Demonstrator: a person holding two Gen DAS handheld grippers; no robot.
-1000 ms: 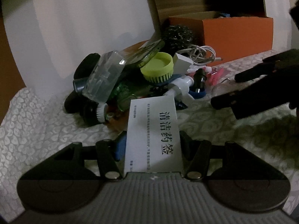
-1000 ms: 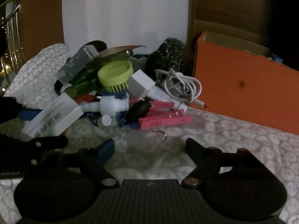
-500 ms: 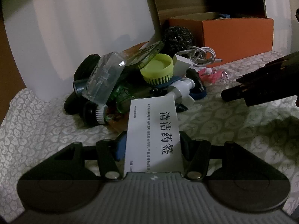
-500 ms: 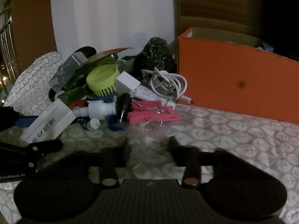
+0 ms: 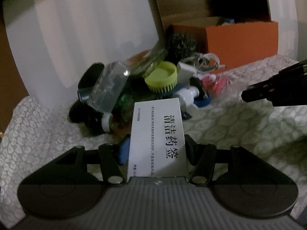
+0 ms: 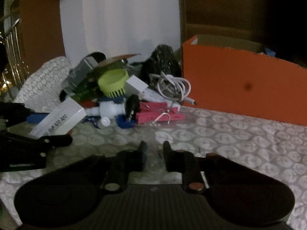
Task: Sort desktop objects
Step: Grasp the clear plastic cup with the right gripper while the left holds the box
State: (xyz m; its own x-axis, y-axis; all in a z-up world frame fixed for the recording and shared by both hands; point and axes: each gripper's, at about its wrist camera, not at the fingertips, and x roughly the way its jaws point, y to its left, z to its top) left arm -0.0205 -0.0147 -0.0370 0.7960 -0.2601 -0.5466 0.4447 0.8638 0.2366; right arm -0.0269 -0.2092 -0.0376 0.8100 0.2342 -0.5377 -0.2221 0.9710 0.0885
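My left gripper point(image 5: 156, 145) is shut on a white box with black Chinese print point(image 5: 157, 138), held above the tablecloth in front of a heap of objects. The box also shows in the right wrist view point(image 6: 59, 118). The heap holds a lime green brush point(image 6: 113, 84), pink clothespins point(image 6: 159, 113), a white cable point(image 6: 172, 88), a white charger point(image 6: 136, 85), a dark steel scourer point(image 6: 161, 63) and a clear plastic case point(image 5: 109, 90). My right gripper point(image 6: 155, 149) has its jaws nearly closed with only a narrow gap, empty, short of the clothespins. It shows in the left view point(image 5: 268, 90).
An open orange cardboard box point(image 6: 243, 88) stands at the back right, also in the left view point(image 5: 241, 38). A white patterned cloth point(image 6: 239, 140) covers the table. A white wall panel point(image 6: 119, 19) rises behind the heap.
My right gripper's jaws have closed from wide open to a narrow gap, and it has drawn back from the heap. My left gripper still holds the white box, almost unmoved.
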